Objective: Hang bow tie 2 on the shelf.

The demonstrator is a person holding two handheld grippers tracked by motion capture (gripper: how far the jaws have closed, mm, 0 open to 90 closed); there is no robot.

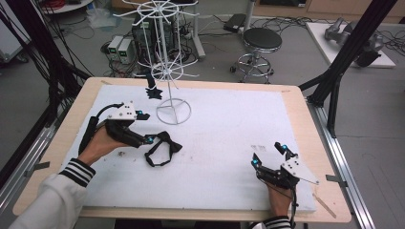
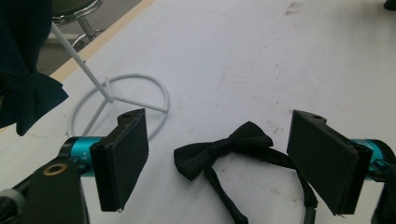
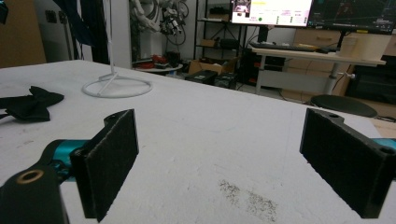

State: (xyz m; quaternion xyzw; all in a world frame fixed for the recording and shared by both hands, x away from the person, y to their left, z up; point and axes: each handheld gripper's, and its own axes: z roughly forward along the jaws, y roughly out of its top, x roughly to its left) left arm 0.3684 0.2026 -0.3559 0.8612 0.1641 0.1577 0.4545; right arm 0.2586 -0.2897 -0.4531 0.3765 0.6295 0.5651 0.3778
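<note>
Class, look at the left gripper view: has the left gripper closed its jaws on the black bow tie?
No. The left gripper stands with its jaws wide apart, and the black bow tie lies flat on the white table between them, ungripped.

Even overhead light washes the white counter (image 1: pixel 229 119) bright; shadows beneath the wire stand (image 1: pixel 173 112) faint; close gripper pads slightly soft.

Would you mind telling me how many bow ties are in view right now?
2: one black bow tie lies flat on the white mat beside the left gripper, and a darker one hangs from the white wire rack.
</note>
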